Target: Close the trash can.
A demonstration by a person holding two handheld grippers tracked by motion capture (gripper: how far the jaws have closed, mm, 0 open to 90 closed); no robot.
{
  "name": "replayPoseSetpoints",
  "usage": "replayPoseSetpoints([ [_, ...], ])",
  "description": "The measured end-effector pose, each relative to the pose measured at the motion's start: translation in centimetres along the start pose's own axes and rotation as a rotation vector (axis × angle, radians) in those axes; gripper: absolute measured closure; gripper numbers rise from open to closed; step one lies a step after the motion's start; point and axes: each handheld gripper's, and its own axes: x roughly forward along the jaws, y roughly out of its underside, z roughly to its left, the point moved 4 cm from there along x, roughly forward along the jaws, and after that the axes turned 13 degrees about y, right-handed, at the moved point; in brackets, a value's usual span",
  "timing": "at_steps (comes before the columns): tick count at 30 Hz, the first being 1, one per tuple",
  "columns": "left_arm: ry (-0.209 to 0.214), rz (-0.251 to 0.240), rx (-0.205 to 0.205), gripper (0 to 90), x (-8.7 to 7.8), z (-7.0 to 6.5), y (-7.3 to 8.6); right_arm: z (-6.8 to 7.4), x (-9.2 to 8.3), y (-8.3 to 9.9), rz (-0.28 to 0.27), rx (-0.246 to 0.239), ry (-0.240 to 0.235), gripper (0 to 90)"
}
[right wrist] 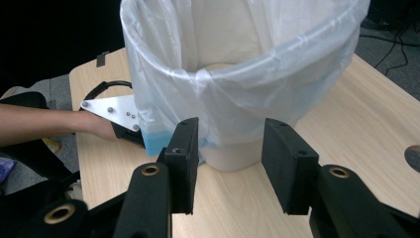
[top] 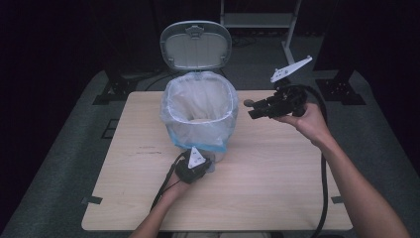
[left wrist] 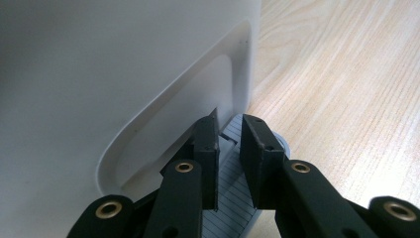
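Fingers (left wrist: 229, 163) of the left gripper (top: 194, 167) sit slightly apart over the pedal (left wrist: 233, 208) of the bag-lined pedal bin (top: 199, 111) mid-desk (top: 277, 188). Right gripper (top: 260, 106) fingers (right wrist: 184, 163) stand apart, empty; it should approach the rim squarely while the lid (top: 196, 44) stays up.

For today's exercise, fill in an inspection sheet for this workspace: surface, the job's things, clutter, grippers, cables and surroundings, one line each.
Surface: pale wooden table, faint scuff marks left of centre.
Job's things: white pedal bin with lid raised, lined with a clear bag folded over the rim; grey ribbed pedal at its base.
Clutter: nothing seen.
Grippers: left gripper low at the bin's base, jaws apart over the pedal; right gripper held in the air right of the bin, open, nothing between its jaws.
Cables: black cable trails from the right gripper off the near edge.
Surroundings: grey carpet, dark stand legs behind.
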Motion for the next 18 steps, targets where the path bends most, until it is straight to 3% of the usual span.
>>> replayPoseSetpoints([
  [6, 0.014, 0.009, -0.013, 73.6, -0.3, -0.1, -0.2, -0.6, 0.0, 1.8, 0.002, 0.021, 0.0, 55.7],
  [8, 0.019, 0.0, -0.011, 72.8, -0.4, -0.2, -0.3, -0.7, 0.0, 2.0, 0.001, 0.027, 0.001, 55.6],
  [10, 0.036, -0.045, -0.033, 72.8, -0.9, -0.5, -0.7, -1.0, 0.0, 2.6, -0.007, 0.038, 0.001, 55.1],
  [11, 0.057, -0.06, -0.023, 72.4, -1.3, -1.0, -1.0, -1.3, 0.0, 3.2, -0.012, 0.052, 0.001, 55.1],
  [18, 0.084, -0.08, -0.013, 69.8, -2.5, -1.8, -1.3, -1.9, 0.2, 5.5, -0.023, 0.095, 0.005, 53.9],
])
